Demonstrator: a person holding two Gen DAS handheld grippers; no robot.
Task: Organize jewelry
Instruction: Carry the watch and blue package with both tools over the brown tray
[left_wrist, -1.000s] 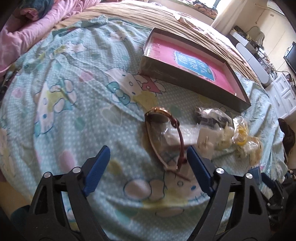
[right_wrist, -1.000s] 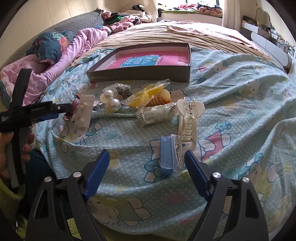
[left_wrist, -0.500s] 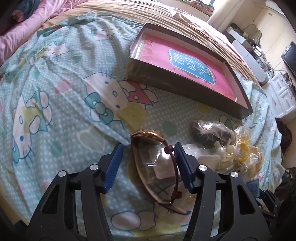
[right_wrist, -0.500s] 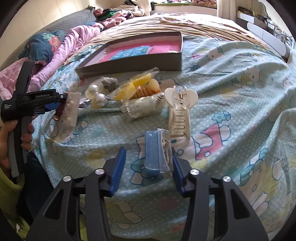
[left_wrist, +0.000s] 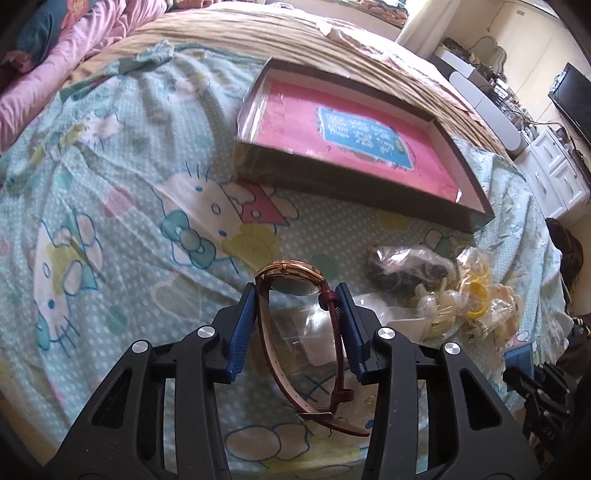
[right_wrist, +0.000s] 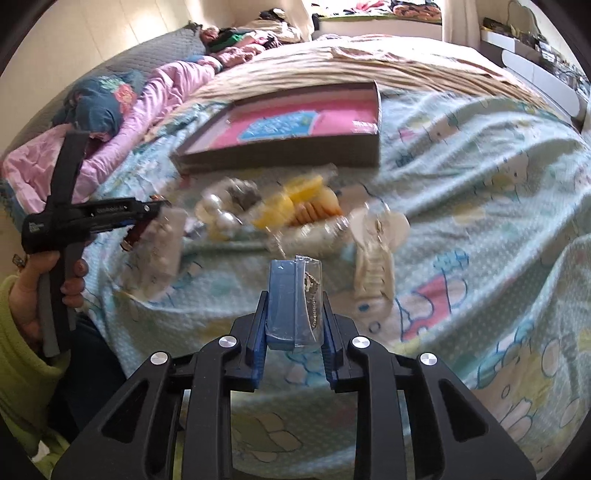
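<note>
on the bed, both claws grip jewelry

on the bed's cartoon-print sheet (left_wrist: 122, 206) the left claw (left_wrist: 298, 321) is closing its jaws on a watch (left_wrist: 295, 295), one blue pad against each side of the brown strap loop, the gold case just ahead of the tips — a grip across the loop likely keeps the watch from swinging. its clear bag seems to lie under it, though glare blurs that. the right claw (right_wrist: 294, 325) is clamped narrow on a blue jewelry card (right_wrist: 291, 299) in clear wrap, a chain showing on its face, the card standing up between the pads. the open pink-lined box (left_wrist: 351, 129) sits beyond both, past the heap of bagged hair clips (right_wrist: 295, 210) — presumably where the pieces belong.
</note>
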